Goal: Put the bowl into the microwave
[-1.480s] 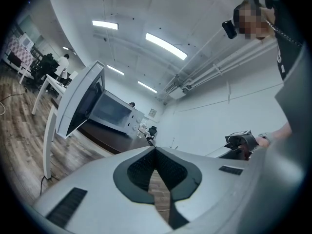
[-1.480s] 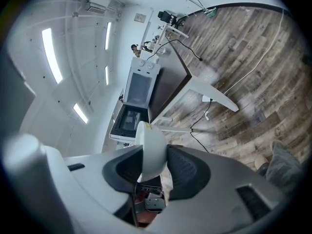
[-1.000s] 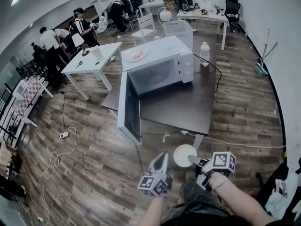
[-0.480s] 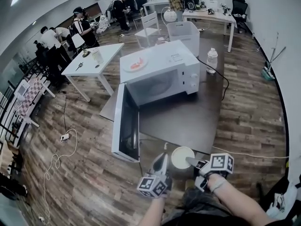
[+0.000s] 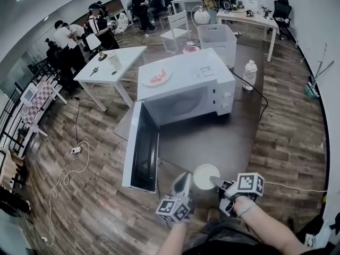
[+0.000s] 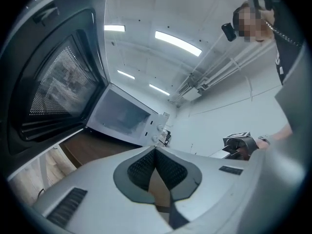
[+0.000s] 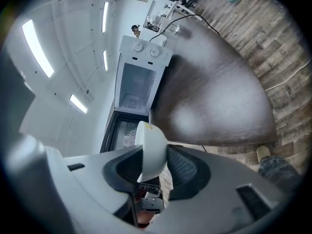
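A white bowl (image 5: 206, 176) hangs low in the head view, just off the near edge of the dark table (image 5: 212, 137). My right gripper (image 5: 215, 181) is shut on its rim; in the right gripper view the bowl (image 7: 152, 147) stands on edge between the pads of the right gripper (image 7: 152, 156). The white microwave (image 5: 183, 86) stands on the table with its door (image 5: 141, 145) swung wide open toward me, and its cavity looks empty (image 7: 139, 89). To the bowl's left, my left gripper (image 5: 183, 182) is shut on nothing (image 6: 156, 152), its view facing the microwave (image 6: 124, 118).
A plate with something red (image 5: 158, 78) lies on top of the microwave. A plastic bottle (image 5: 249, 74) and a power cord sit at the table's right. A white crate (image 5: 217, 36), a white side table (image 5: 109, 65) and several people stand farther back. Cables (image 5: 74, 151) lie on the floor at left.
The table and microwave have come nearer and lower in the head view as the person moved forward. Both grippers and the bowl keep the same place in the frame.
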A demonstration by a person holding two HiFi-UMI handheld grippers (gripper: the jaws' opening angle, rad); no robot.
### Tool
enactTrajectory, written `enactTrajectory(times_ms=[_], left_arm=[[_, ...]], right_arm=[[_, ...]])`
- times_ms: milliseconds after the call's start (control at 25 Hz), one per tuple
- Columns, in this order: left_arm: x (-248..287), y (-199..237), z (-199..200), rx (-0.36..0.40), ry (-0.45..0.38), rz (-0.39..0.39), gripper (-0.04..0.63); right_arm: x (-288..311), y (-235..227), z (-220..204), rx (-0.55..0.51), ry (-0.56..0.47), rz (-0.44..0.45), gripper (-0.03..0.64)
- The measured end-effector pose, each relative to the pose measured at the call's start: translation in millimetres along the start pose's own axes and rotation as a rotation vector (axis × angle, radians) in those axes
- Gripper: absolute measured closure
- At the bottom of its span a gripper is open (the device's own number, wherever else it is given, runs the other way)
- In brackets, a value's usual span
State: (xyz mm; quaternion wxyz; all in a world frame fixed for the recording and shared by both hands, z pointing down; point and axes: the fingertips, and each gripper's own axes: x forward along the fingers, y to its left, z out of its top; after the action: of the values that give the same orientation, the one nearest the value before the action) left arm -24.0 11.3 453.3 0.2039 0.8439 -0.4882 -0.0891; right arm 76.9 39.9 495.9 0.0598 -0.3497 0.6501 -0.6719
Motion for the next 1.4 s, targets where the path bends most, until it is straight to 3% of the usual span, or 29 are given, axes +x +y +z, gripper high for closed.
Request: enactTrajectory(times_ms=[400,840,1400], left_arm=[[24,18,11,0.001,-0.039,0.046,0.584],[62,34,16,0.000,-0.036,0.042,0.584],[115,84,40,-0.020,-0.054,0.060,0.584]], right_arm=[[27,10,35,-0.008,0.014,0.015,0.479],[51,11,76,0.006,-0.013,0.021,0.479],[106,27,125,0.003,-0.009,0.000,0.479]])
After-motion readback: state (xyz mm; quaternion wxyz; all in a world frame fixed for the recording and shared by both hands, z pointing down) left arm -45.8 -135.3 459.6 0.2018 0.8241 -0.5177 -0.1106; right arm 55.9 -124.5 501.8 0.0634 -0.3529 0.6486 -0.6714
